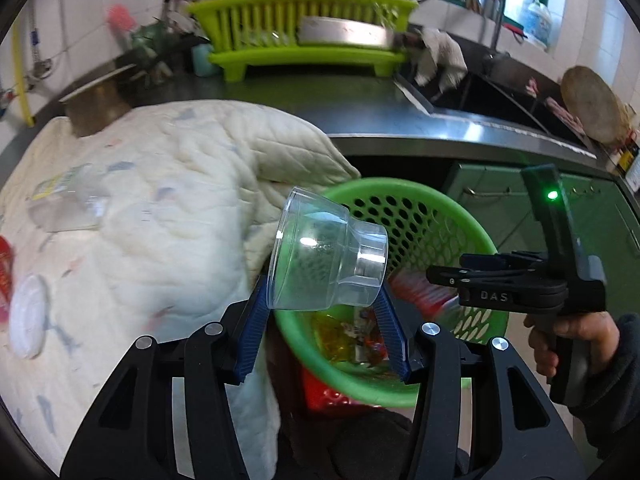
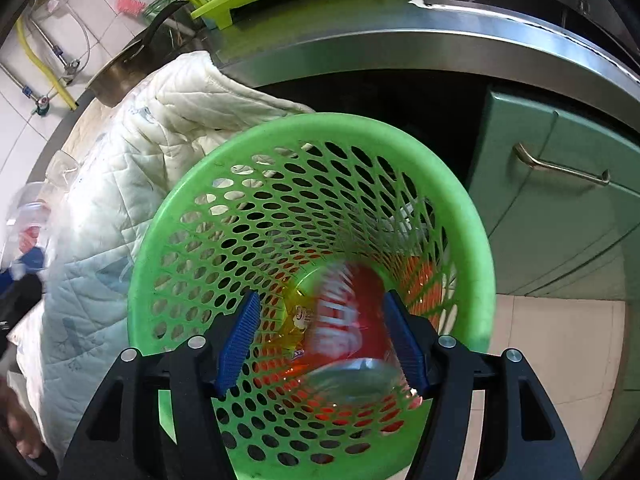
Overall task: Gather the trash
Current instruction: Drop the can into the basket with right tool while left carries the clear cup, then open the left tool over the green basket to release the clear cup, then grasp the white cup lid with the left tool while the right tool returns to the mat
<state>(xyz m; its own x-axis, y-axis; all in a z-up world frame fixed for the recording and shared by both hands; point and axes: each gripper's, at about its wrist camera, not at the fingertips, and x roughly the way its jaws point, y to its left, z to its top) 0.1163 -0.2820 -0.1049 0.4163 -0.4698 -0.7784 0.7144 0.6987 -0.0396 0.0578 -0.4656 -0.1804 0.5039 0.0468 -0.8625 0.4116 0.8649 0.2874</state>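
A steel kitchen counter (image 1: pixel 400 120) runs across the back, with a lime dish rack (image 1: pixel 298 28) on it and a quilted cream cloth (image 1: pixel 160 200) draped over the near end. Below the counter's edge, in front of green cabinet doors (image 2: pixel 560 220), sits the green perforated basket (image 1: pixel 420 216), tipped so its mouth faces me.

My left gripper (image 1: pixel 324 312) is clamped on a clear plastic cup (image 1: pixel 328 256). Its blue pads (image 1: pixel 256 320) press the cup's wall on either side. The cup lies on its side, long axis running left to right, wide mouth toward the cloth and narrow base toward the basket. It hangs right over the basket's near rim, so the drop point is just ahead and below; a short push forward should put it above the opening.

My right gripper (image 2: pixel 324 340) is already over the basket (image 2: pixel 312 140), jaws parted at a middling width. A red can (image 2: pixel 352 320), blurred, sits between them, but the pads seem clear of it, so I judge it let go and falling onto the yellow wrapper (image 2: pixel 296 312) at the bottom. From the left view the right gripper (image 1: pixel 444 276) stands just beside the cup, so the left hand is the one to move next, and it should keep clear of the right.

More trash waits on the cloth: a clear plastic bottle (image 1: pixel 68 204) and a white lid (image 1: pixel 28 316).
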